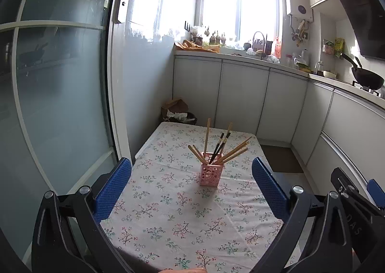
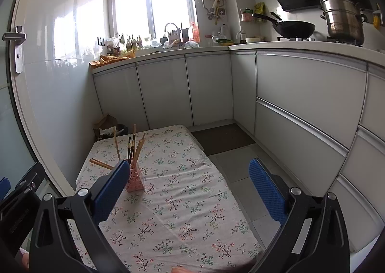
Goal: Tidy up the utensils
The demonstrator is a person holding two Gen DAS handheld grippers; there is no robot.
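Blue-padded left gripper (image 1: 191,185) hangs w/ jaws spread wide, nothing btwn them; right gripper (image 2: 189,187) likewise released, empty. Pink holder (image 1: 210,174) stands upright mid-tabletop (image 1: 168,215), ahead of left gripper, on floral cloth. Chopsticks (image 1: 222,150) all inside, fanned out: mostly pale wood, a dark pair in the middle. Task looks about done. If tidying more, approach from above, pinch sticks gently near tops, avoid tipping the light holder.
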